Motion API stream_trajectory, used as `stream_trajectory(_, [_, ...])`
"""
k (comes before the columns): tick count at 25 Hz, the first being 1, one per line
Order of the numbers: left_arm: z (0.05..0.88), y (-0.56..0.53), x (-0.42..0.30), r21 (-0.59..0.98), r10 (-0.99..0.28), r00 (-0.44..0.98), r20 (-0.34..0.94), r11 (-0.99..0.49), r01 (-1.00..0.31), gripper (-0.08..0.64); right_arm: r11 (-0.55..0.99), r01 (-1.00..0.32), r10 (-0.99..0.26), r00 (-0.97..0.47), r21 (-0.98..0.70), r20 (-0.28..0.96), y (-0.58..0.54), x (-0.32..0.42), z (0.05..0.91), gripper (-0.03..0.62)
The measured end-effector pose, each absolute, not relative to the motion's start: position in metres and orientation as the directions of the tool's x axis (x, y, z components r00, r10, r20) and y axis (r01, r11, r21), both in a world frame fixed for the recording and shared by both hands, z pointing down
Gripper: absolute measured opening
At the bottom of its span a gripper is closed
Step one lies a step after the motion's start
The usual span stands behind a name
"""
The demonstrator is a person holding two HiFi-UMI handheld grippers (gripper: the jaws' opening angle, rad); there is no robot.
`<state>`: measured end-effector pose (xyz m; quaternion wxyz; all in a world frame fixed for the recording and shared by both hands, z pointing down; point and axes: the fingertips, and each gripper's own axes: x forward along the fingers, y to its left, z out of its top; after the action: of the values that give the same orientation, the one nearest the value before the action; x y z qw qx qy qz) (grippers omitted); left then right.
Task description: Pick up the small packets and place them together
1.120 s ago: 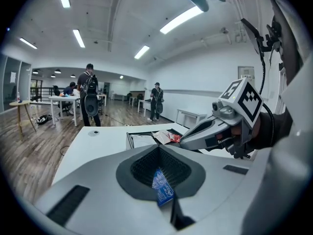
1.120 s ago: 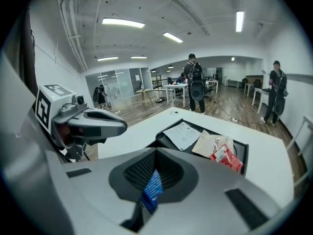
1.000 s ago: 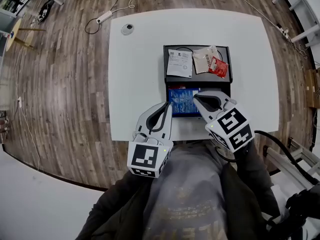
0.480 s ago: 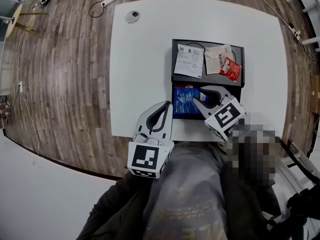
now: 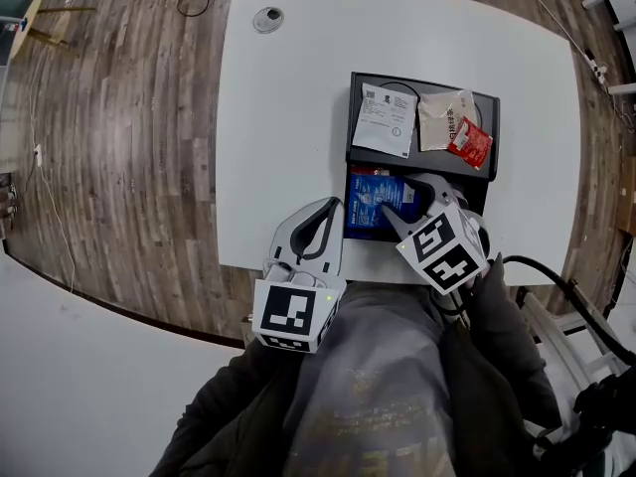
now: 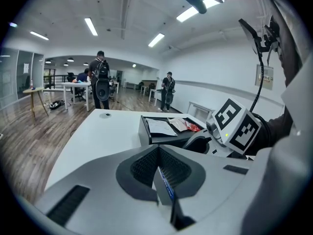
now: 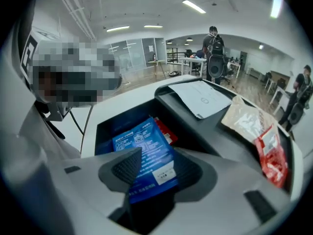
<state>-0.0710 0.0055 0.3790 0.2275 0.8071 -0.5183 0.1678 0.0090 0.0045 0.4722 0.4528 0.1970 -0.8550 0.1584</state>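
The right claw (image 5: 402,199), jaws just opened wide, straddles the blue packet (image 7: 142,141) lying in the near compartment of the black box (image 5: 422,82) on the desk (image 5: 288,117), apparently positioned for pickup. The left claw (image 5: 316,229) is closed and parked clear.

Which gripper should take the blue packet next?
Right. The right gripper, whose jaws have just been opening, straddles the blue packet in the black box; the left gripper is shut at the table's near edge.

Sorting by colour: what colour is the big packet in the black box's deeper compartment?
Blue packet with white print; the right gripper view shows it best.
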Motion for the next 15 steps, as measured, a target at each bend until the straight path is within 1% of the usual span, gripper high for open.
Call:
stream_trajectory(5, [0.3839,0.0067,-0.0699,0.206,-0.751,0.407,0.520,-0.352,-0.913,0.002,0.833,-0.525,-0.160,-0.527,-0.172,0.835,0.0033,0.0093,0.4791,0.193])
stream_trajectory(8, [0.3837,0.0067,-0.0689,0.214,-0.752,0.411,0.516,-0.351,-0.912,0.002,0.838,-0.518,-0.153,-0.528,-0.173,0.835,0.0038,0.0081,0.4790,0.181])
stream_trajectory(9, [0.3834,0.0068,-0.0688,0.214,-0.753,0.411,0.514,-0.352,-0.911,0.002,0.846,-0.503,-0.142,-0.530,-0.176,0.836,0.0061,0.0067,0.4795,0.144])
stream_trajectory(10, [0.3828,0.0067,-0.0691,0.212,-0.754,0.411,0.512,-0.352,-0.912,0.002,0.852,-0.492,-0.131,-0.534,-0.181,0.835,0.0086,0.0055,0.4800,0.094])
stream_trajectory(11, [0.3817,0.0063,-0.0699,0.210,-0.757,0.410,0.510,-0.352,-0.912,0.002,0.855,-0.485,-0.123,-0.536,-0.186,0.835,0.0105,0.0047,0.4801,0.024])
stream_trajectory(12, [0.3805,0.0060,-0.0710,0.208,-0.759,0.408,0.508,-0.351,-0.913,0.002,0.856,-0.481,-0.118,-0.538,-0.189,0.835,0.0116,0.0042,0.4798,0.003])
stream_trajectory(14, [0.3787,0.0066,-0.0735,0.206,-0.762,0.403,0.508,-0.346,-0.915,0.002,0.857,-0.482,-0.133,-0.546,-0.181,0.827,0.0105,0.0035,0.4763,0.003])
stream_trajectory(15, [0.3779,0.0073,-0.0743,0.205,-0.763,0.401,0.507,-0.344,-0.916,0.002,0.857,-0.490,-0.160,-0.550,-0.162,0.820,0.0079,0.0036,0.4729,0.003])
